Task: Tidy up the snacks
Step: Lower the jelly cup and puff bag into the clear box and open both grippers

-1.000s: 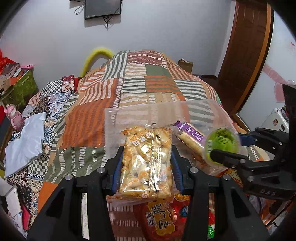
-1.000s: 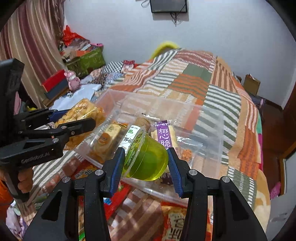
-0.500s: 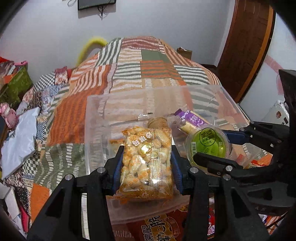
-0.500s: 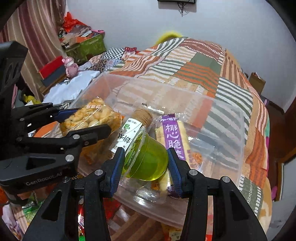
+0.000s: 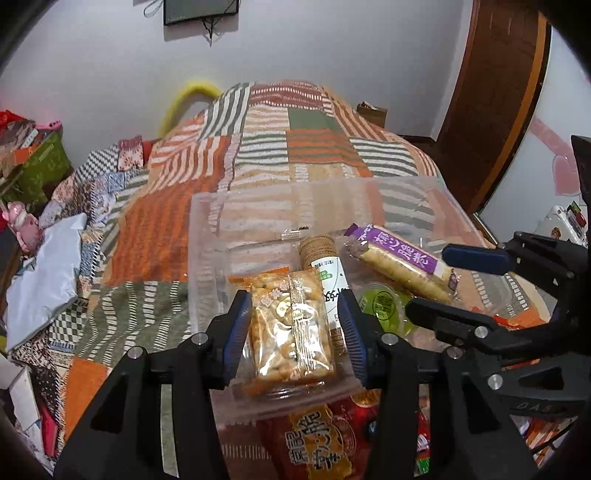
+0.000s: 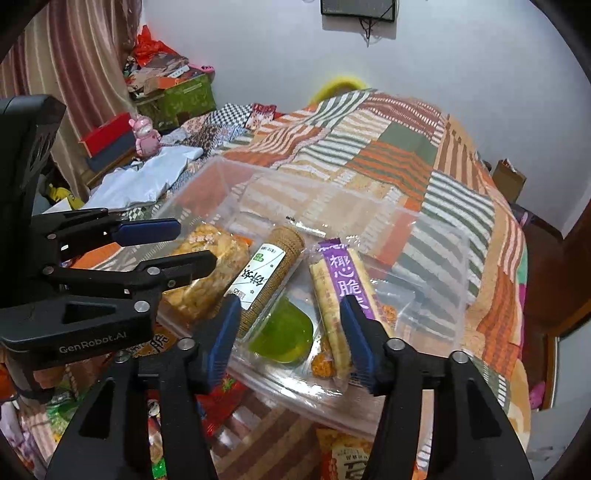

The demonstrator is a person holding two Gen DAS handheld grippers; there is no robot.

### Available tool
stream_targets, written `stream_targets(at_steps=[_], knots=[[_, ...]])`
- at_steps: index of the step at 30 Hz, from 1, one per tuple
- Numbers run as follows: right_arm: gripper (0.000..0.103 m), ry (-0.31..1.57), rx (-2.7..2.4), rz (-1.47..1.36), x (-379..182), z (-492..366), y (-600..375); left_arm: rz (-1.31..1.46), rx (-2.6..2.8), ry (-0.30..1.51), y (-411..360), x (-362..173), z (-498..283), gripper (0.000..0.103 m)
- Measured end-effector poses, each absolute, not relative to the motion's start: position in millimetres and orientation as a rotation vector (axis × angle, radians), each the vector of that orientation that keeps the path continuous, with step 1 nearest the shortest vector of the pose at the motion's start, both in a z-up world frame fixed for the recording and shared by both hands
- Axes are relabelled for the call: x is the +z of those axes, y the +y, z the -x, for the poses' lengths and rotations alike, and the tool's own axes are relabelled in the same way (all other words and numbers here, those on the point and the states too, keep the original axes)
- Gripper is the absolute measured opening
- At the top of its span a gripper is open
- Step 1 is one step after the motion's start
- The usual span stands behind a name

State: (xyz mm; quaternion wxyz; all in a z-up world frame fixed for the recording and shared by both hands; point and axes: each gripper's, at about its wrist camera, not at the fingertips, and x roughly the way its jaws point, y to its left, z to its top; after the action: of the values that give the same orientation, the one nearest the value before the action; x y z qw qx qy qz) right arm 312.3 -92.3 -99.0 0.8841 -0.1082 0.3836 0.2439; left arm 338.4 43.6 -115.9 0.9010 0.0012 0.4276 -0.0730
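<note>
I'm working in a home bedroom: a bed (image 5: 295,155) under a striped patchwork quilt (image 6: 388,155), a wooden door (image 5: 491,92), curtains (image 6: 62,74), and a wall-mounted screen (image 5: 199,9).

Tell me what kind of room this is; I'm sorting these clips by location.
Most likely a bedroom in a home. A bed with a patchwork quilt fills the view, a wall-mounted screen hangs above its far end, and a wooden door stands at the right. The clear snack bin sits on the bed.
</note>
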Motion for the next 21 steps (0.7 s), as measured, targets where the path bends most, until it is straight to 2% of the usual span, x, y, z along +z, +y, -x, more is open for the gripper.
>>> stream_targets(at_steps=[6,11,15,19,21], knots=[[0.055,0.756,0.496,0.221,-82,-296,-103,0.002,-0.168,0.855,43,-99,-317,0.052],[0.063,0.708,0.467,0.236,-72,-278,-113,-0.006,-0.175,0.84,42,-87,-297,0.058],[0.065,0.688,0.445,0.243,-69,-263,-127,0.0,-0.177,0.845,41,-85,-286,0.06],[0.07,0.683,0.416,0.226,-69,-253,-147,-0.001,-0.169,0.857,43,-88,-273,0.069],[0.07,0.689,0.404,0.215,-70,-250,-156,0.002,-0.17,0.865,44,-92,-267,0.069]])
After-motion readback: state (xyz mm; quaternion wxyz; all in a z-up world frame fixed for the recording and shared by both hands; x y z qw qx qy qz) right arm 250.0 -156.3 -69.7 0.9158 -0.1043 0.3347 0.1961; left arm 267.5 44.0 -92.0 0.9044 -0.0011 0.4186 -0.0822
